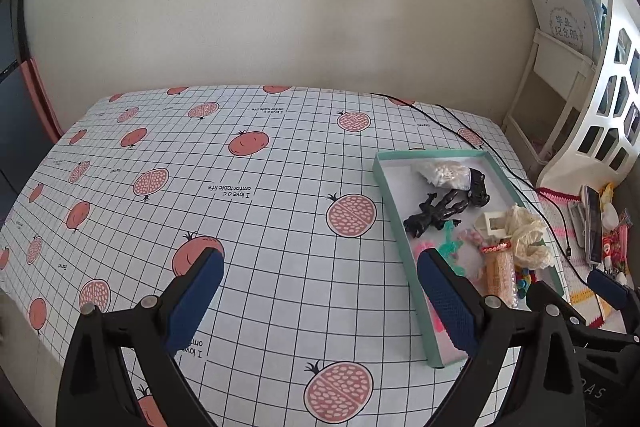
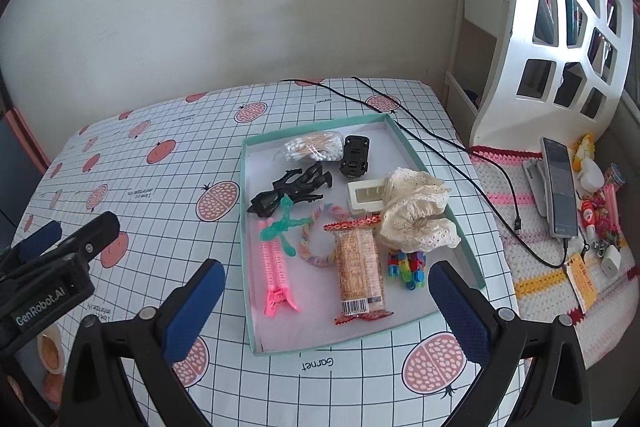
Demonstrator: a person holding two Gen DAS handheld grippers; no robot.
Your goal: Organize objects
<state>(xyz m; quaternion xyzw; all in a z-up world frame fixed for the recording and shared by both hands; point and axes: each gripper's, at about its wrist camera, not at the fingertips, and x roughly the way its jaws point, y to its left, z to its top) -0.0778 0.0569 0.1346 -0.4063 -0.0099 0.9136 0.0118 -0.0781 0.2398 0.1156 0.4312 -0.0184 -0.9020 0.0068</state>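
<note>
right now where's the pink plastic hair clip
In the right wrist view, the pink plastic hair clip lies in the shallow teal tray, along its left wall, below the green figure.

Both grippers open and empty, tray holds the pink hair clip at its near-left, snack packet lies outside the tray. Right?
Not quite: the snack packet lies inside the tray, right of the pink hair clip, per the right wrist view. Left gripper and right gripper are open and empty.

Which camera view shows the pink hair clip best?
The right wrist view: the pink hair clip lies fully visible in the tray. In the left wrist view, a finger hides most of it.
</note>
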